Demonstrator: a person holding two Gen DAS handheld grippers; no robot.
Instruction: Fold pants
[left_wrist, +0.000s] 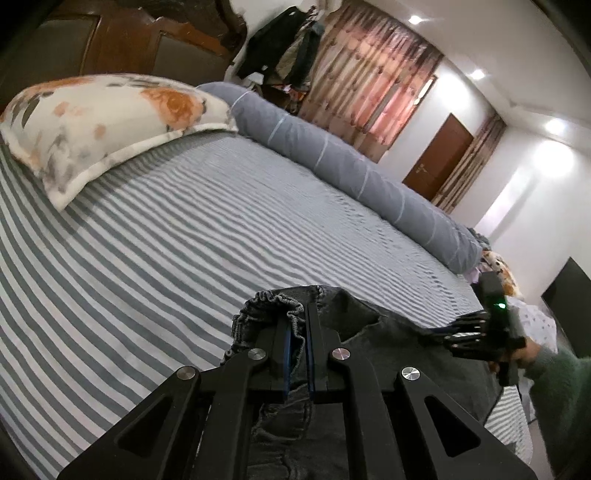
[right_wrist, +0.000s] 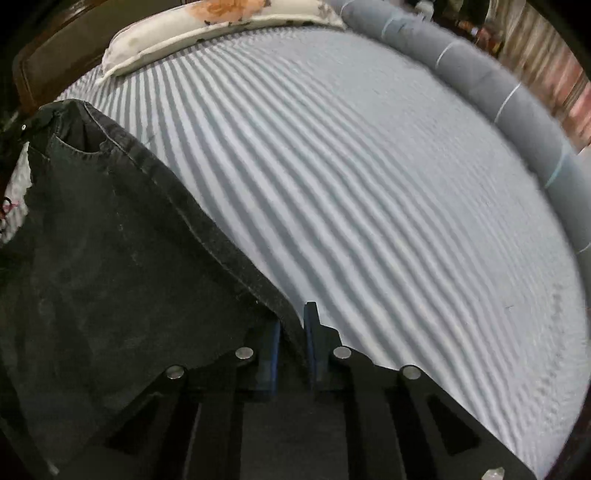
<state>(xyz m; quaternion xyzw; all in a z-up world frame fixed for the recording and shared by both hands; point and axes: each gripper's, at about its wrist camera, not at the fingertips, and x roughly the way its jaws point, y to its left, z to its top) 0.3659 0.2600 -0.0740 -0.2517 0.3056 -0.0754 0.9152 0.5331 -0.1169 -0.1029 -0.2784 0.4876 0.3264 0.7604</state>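
Observation:
Dark grey denim pants (left_wrist: 354, 317) hang stretched between my two grippers above the striped bed. My left gripper (left_wrist: 297, 325) is shut on the gathered elastic waistband (left_wrist: 269, 301). My right gripper (right_wrist: 293, 328) is shut on the stitched side edge of the pants (right_wrist: 110, 229), which spread away to the left in the right wrist view. The right gripper also shows in the left wrist view (left_wrist: 452, 326) at the right, held by a hand in a green sleeve (left_wrist: 554, 384).
The bed (left_wrist: 184, 236) has a grey and white striped sheet. A floral pillow (left_wrist: 107, 122) lies at the head by the wooden headboard (left_wrist: 122, 40). A rolled grey duvet (left_wrist: 354, 162) runs along the far side. Clothes, curtains and a door stand beyond.

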